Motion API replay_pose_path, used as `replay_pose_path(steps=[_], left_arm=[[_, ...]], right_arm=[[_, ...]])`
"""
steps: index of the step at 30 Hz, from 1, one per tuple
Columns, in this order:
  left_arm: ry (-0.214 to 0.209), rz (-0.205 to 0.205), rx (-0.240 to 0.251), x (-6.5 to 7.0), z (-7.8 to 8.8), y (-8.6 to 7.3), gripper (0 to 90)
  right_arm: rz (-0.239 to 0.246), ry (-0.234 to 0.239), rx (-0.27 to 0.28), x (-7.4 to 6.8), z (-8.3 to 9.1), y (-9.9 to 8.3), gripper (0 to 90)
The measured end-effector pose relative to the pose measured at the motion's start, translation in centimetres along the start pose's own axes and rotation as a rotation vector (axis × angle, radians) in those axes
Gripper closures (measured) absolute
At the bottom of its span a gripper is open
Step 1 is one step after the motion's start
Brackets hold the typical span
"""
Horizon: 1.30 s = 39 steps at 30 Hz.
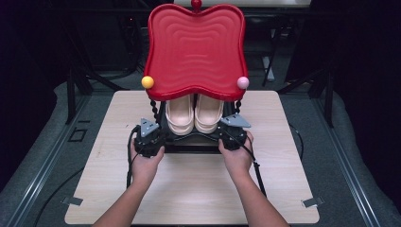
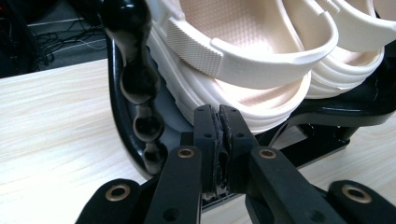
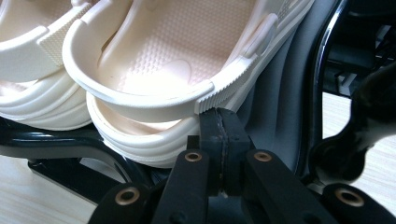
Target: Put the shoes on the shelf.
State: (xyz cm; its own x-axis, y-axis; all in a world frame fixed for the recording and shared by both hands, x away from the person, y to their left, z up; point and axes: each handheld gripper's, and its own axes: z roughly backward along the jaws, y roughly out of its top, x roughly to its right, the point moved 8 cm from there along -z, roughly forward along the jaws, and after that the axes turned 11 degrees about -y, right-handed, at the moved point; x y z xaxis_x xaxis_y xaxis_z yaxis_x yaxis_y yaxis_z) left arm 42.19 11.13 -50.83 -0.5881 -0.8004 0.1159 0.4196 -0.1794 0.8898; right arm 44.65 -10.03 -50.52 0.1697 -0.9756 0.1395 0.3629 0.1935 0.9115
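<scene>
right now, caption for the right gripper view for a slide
Right claw shut, its tips at the heel of a cream clog on a black rack.

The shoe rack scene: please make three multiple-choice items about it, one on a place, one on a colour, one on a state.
1. Where are the sandals?
A. on the red tray
B. on the black shelf under the red tray
C. on the bare table

2. What colour is the ball at the tray's left front corner?
A. yellow
B. blue
C. green

3. How do the jaws of the right gripper stand?
A. wide open
B. shut around a sandal strap
C. shut, with nothing between them

Key: 1 B, the pair sits on the shelf below the tray; 2 A, it is yellow; 3 C, the right gripper view shows the pads together just below the sandal heel.
</scene>
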Motion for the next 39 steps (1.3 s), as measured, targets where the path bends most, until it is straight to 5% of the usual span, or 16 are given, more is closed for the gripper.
replay_pose_path(steps=[22,39], left_arm=[[-0.021,-0.005,0.025,-0.3,3.3,-1.6,84.0],[-0.054,-0.001,0.049,-0.2,6.9,-3.8,74.9]], right_arm=[[0.041,0.009,0.027,0.5,2.7,-1.0,85.7],[0.070,0.089,0.037,1.0,7.9,-3.1,76.1]])
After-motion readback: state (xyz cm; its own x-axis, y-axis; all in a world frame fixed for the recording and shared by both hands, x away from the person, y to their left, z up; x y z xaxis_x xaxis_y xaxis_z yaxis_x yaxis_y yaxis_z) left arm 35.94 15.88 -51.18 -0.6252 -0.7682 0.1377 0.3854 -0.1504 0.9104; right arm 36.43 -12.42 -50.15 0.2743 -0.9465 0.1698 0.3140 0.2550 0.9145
